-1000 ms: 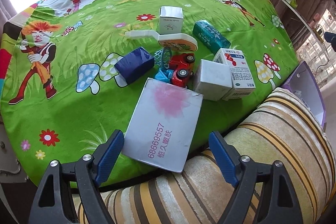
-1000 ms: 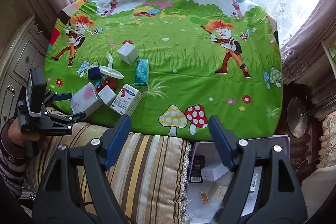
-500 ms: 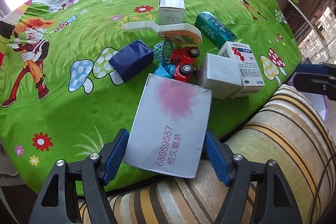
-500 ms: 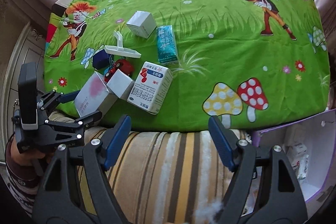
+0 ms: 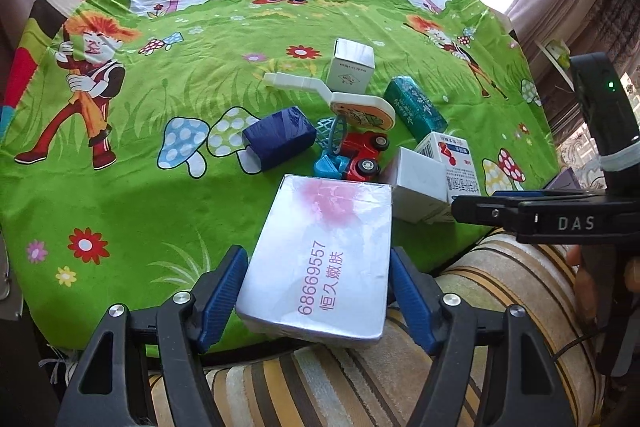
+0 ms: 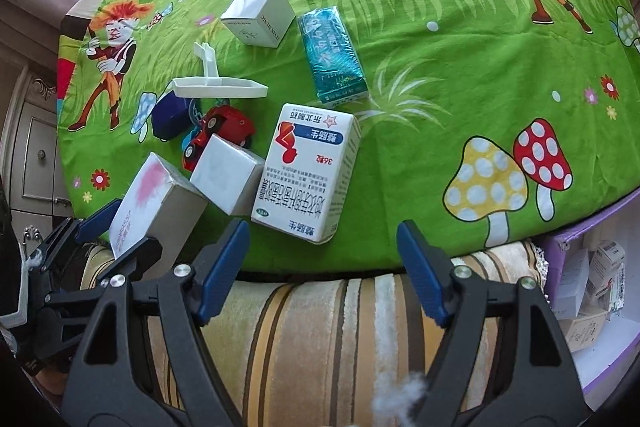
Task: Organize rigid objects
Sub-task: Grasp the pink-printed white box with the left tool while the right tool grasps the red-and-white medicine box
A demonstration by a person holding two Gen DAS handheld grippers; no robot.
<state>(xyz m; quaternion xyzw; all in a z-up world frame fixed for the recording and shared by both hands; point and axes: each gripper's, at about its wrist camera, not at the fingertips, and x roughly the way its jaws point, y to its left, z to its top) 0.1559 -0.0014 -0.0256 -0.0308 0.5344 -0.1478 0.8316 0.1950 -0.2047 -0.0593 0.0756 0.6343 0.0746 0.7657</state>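
At the table's (image 5: 100, 211) near edge, the pink-printed box (image 5: 324, 259) is bracketed by the left gripper (image 5: 318, 283), whose pads seem to be pressed on its sides, though contact is hard to confirm. To its right, the medicine box (image 6: 308, 171) lies ahead of the right gripper (image 6: 322, 267), whose jaws stand wide and empty. Pickup is judged under way; next, a lift toward the purple bin (image 6: 560, 247) off the right corner.
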